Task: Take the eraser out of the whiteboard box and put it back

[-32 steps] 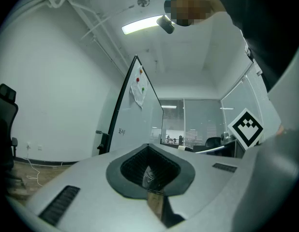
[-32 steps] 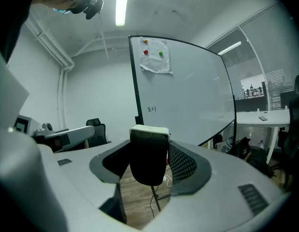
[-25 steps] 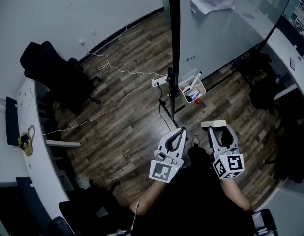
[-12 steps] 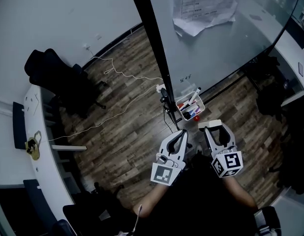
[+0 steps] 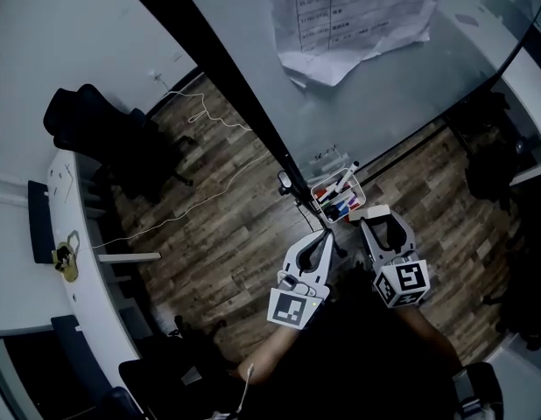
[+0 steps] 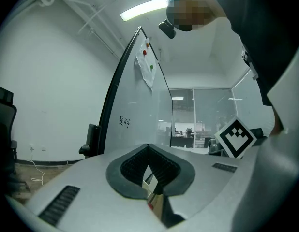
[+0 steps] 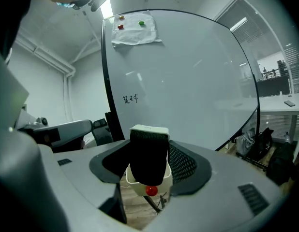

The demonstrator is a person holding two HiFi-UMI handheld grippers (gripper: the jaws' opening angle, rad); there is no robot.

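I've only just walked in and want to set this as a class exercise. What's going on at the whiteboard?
A person stands at the whiteboard with a claw in each hand. The right claw is shut on the eraser, a white-backed block with black felt. It holds the eraser out of the box, close beside the white marker box fixed at the board's lower edge. The left claw is shut with nothing in it and sits alongside. The eraser is not back in the box yet.
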